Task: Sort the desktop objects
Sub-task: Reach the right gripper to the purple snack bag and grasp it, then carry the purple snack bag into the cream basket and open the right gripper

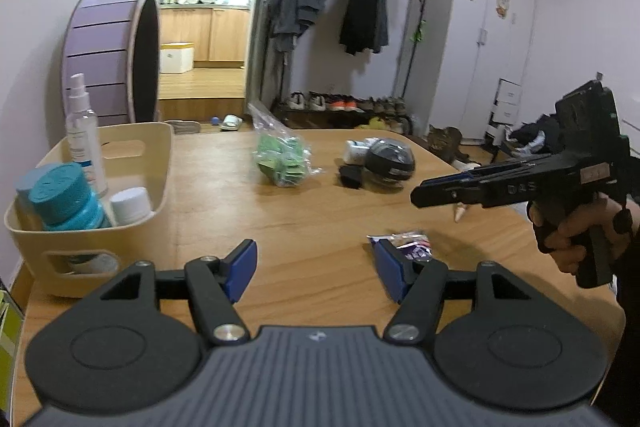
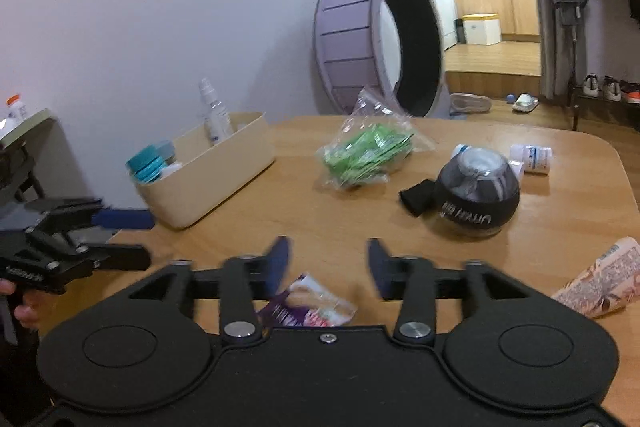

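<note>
Left wrist view: the left gripper [image 1: 316, 269] is held above the near edge of the wooden desk [image 1: 320, 211], its blue-padded fingers [image 1: 244, 267] spread wide with nothing between them. A crumpled purple-and-silver sachet [image 1: 408, 245] is seen on the desk just beside the right-hand pad; contact cannot be judged. A cream storage bin [image 1: 132, 183] is set at the desk's left edge and is loaded with a teal-capped jar [image 1: 66, 201], a white-capped bottle [image 1: 130, 205] and an upright clear spray bottle [image 1: 82, 131]. A clear bag of green packets [image 1: 282, 157] is placed near the far edge, at mid-width. A black powerball [image 1: 390, 159] is located toward the far right corner, with a black strap piece [image 1: 351, 177] at its near-left side and a white pill bottle [image 1: 354, 149] behind it. The right gripper [image 1: 460, 193] is held in a hand [image 1: 576, 239] over the right edge; how far its fingers are parted cannot be told from this side-on angle.

Right wrist view: the right gripper [image 2: 328, 259] is recorded with fingers wide apart and nothing gripped. The sachet [image 2: 308, 307] is seen on the desk below and behind the fingertips. A pinkish printed packet [image 2: 596, 281] is noted at the right edge. The left gripper [image 2: 128, 237] is seen at the left edge, with its fingers apart.
</note>
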